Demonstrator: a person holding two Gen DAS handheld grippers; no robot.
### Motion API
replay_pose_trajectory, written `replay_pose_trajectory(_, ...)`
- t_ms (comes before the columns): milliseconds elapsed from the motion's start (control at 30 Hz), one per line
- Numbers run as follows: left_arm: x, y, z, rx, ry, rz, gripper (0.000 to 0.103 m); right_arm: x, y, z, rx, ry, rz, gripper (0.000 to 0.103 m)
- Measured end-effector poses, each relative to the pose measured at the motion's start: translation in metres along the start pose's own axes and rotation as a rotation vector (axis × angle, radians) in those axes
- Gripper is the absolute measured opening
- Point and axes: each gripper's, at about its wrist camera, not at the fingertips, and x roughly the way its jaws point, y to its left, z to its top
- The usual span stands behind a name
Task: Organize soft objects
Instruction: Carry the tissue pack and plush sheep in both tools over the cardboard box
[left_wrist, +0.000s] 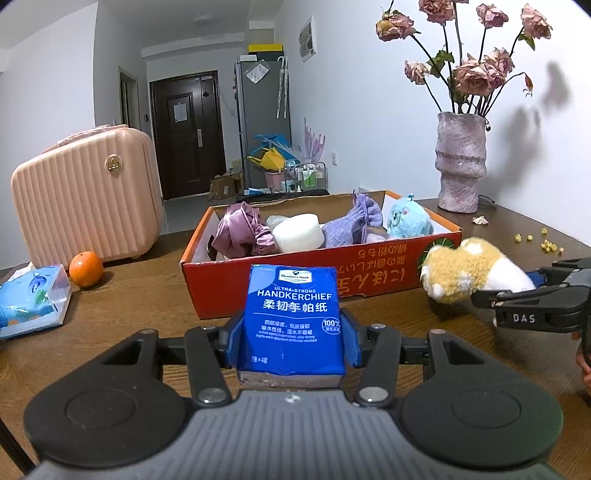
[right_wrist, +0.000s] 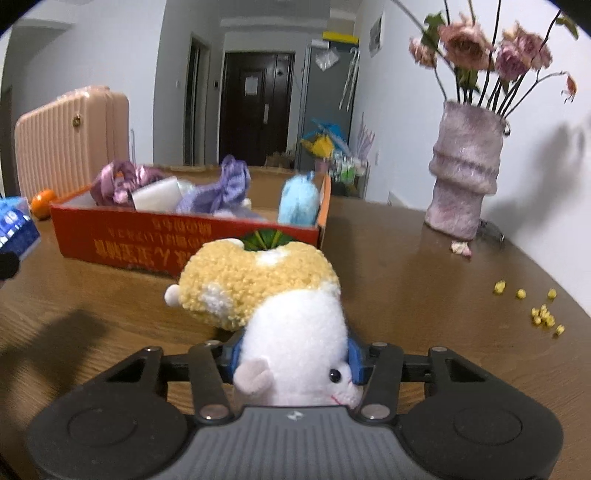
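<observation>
Plush hamster — white belly, curly tan back — upside-down.

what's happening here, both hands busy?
Yes. The left gripper is shut on a blue handkerchief pack, the right gripper on a yellow-and-white plush hamster. Both are held in front of the red cardboard box, which already holds purple cloths, a white sponge and a blue plush.

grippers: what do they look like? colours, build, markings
Both look identical: a grey ribbed body with black linkage arms on silver pivot pins, two round black discs at the sides, and blue finger pads. The left gripper and right gripper show this close up. In the left view, white "DAS" lettering marks the right gripper's side. No cables visible.
</observation>
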Motion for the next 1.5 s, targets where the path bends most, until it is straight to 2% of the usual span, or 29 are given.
replay_pose_trajectory(233, -0.004, 0.002, 0.002, -0.013, -0.021, 0.007, 0.052, -0.023, 0.004, 0.004, 0.013, -0.106, 0.01, 0.05)
replay_pose_trajectory(567, -0.009, 0.001, 0.011, -0.026, -0.056, 0.013, 0.052, -0.035, 0.02, 0.011, 0.002, -0.186, 0.01, 0.05)
replay_pose_trajectory(1133, -0.006, -0.001, 0.04, -0.088, -0.125, 0.017, 0.052, -0.034, 0.034, 0.029, 0.02, -0.258, -0.023, 0.05)
replay_pose_trajectory(1500, 0.012, 0.005, 0.063, -0.133, -0.158, 0.03, 0.052, -0.017, 0.042, 0.051, 0.038, -0.297, -0.029, 0.05)
